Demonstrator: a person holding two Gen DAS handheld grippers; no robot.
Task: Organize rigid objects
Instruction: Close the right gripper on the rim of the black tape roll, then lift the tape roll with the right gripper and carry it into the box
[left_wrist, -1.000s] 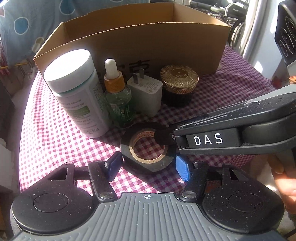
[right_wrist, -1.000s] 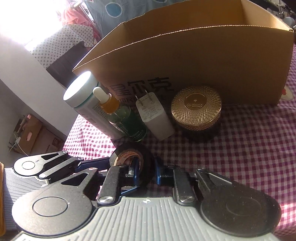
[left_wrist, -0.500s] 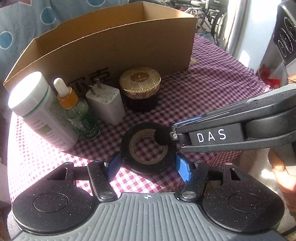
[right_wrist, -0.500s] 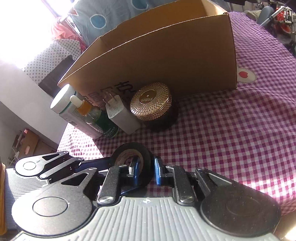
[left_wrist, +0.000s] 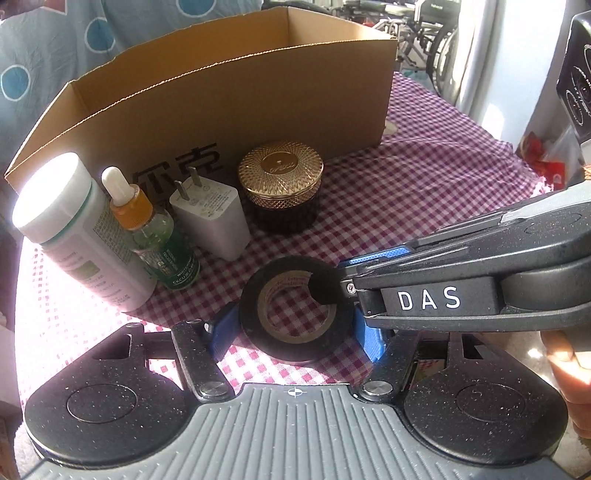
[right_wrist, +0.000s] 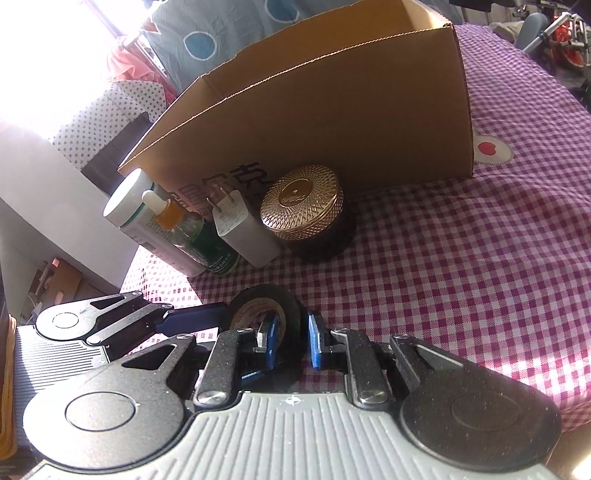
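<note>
1. Black tape roll (left_wrist: 295, 314) lies on the checked cloth (left_wrist: 424, 206), near the charger (left_wrist: 212, 218).
2. Judged light, stiff; take it by its wall.
3. Right gripper (right_wrist: 290, 341) clamps that wall.
4. Left gripper (left_wrist: 295, 330) straddles the roll, jaws just opening, pads off it.

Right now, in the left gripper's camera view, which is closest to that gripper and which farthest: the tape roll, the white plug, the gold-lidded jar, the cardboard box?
1. Tape roll: between the left gripper fingers, its right rim pinched by the right gripper.
2. White plug: behind, to the left.
3. Gold-lidded jar: slightly farther, centre.
4. Cardboard box: farthest, at the back.
</note>
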